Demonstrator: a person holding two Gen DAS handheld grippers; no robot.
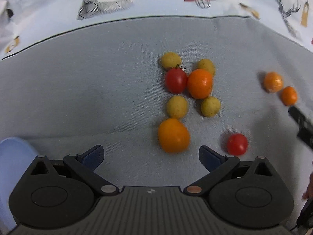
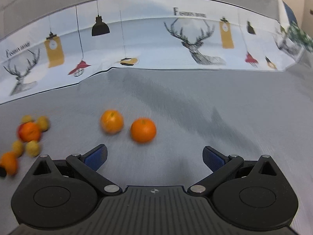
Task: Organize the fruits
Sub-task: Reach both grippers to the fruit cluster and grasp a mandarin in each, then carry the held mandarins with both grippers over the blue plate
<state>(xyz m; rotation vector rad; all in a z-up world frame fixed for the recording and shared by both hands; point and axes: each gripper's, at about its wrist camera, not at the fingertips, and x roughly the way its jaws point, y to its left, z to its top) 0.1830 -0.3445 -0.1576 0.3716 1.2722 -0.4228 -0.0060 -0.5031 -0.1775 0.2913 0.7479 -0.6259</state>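
Fruit lies loose on a grey cloth (image 1: 97, 90). Ahead of my left gripper (image 1: 150, 156), which is open and empty, sit a big orange (image 1: 173, 135), a red tomato (image 1: 237, 144), another tomato (image 1: 176, 80), an orange (image 1: 200, 83) and several small yellow fruits (image 1: 177, 107). Two more oranges (image 1: 273, 81) lie far right, near the other gripper's dark tip (image 1: 301, 121). My right gripper (image 2: 154, 157) is open and empty too, just short of two oranges (image 2: 143, 130) (image 2: 111, 124). The main fruit cluster (image 2: 29, 132) shows blurred at its left.
A pale blue container (image 1: 11, 156) sits at the left edge beside my left gripper. A printed cloth with deer and lamps (image 2: 156, 45) lies beyond the grey cloth. Bare grey cloth spreads to the right (image 2: 234, 117) in the right wrist view.
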